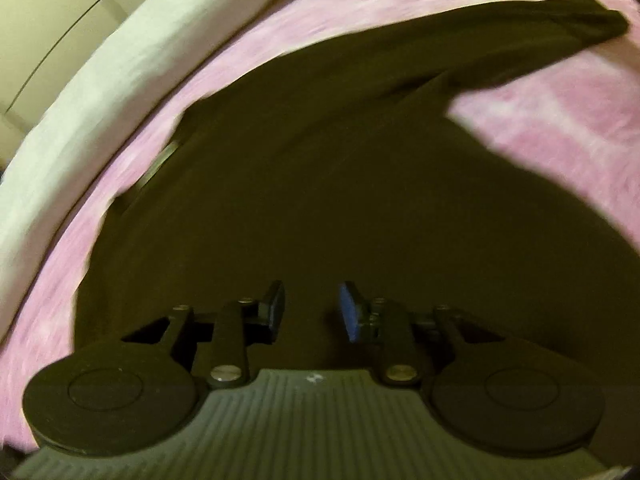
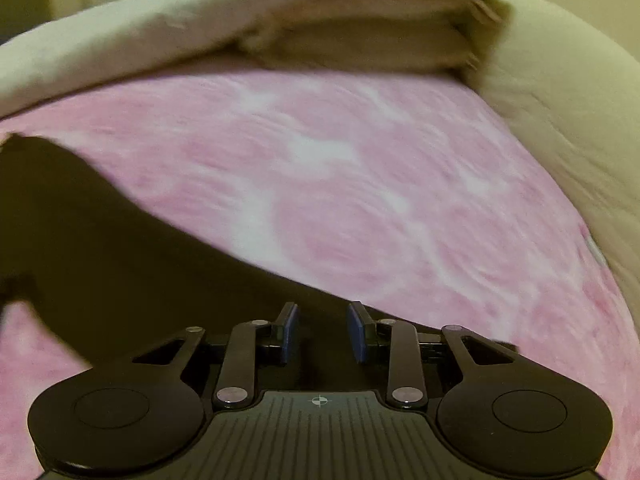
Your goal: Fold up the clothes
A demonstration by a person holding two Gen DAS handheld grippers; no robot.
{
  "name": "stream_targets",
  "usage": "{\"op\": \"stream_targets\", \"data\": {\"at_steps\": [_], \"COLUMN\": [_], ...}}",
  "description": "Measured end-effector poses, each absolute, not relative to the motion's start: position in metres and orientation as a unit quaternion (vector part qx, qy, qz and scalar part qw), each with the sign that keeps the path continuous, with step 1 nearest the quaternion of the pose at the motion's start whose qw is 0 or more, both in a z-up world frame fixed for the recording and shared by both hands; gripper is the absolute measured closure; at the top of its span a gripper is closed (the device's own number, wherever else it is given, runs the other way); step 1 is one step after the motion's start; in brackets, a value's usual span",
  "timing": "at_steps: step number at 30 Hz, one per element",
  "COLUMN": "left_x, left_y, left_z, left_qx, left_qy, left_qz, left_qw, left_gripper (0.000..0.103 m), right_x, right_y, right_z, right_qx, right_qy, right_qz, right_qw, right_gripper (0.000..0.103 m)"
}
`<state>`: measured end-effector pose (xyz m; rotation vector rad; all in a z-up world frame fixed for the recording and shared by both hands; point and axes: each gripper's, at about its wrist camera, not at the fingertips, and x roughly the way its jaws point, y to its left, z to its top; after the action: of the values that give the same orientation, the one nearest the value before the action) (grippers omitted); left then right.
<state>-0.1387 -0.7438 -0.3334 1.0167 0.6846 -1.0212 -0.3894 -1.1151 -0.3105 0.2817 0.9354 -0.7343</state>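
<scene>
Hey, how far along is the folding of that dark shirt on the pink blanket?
Done: the dark shirt lies flat on the pink blanket, one sleeve stretched out, no finished fold visible. In hand: nothing; the left gripper and right gripper hover over the cloth, jaws apart and empty. Left: seemingly all of the folding, sleeves and body.

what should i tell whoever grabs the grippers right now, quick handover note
Left gripper: open, empty, over the body of the dark top.
Right gripper: open, empty, over the top's edge.
The top lies flat on the pink blanket, one sleeve stretched out to the side. White bedding is piled behind it.
Done: top laid out; no finished fold visible.
Left: fold the sleeve in, then fold the body.
</scene>
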Motion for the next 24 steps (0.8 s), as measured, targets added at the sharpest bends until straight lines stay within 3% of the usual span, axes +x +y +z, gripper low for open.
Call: {"op": "stream_targets", "data": {"at_steps": [8,19,23,24], "left_x": [-0.089,0.093,0.125,0.127], "left_y": [-0.611,-0.432,-0.411,-0.407], "left_z": [-0.31,-0.33,-0.363,-0.367], "left_qx": [0.434,0.398,0.429,0.43], "left_qy": [0.325,0.36,0.362,0.36], "left_qz": [-0.368,-0.253,-0.275,-0.282], "left_qw": [0.755,0.805,0.781,0.779], "left_gripper": [0.06,0.049,0.051,0.058], "right_x": [-0.287,-0.126,-0.063,-0.049], "right_y": [-0.982,-0.748,-0.679,-0.666], "right_z": [-0.284,-0.275,-0.287,-0.289], "right_qx": [0.14,0.109,0.107,0.106], "right_qy": [0.44,0.466,0.483,0.484], "right_qz": [-0.208,-0.127,-0.107,-0.099], "right_qw": [0.862,0.869,0.862,0.863], "right_gripper": [0.071,0.066,0.065,0.065]}}
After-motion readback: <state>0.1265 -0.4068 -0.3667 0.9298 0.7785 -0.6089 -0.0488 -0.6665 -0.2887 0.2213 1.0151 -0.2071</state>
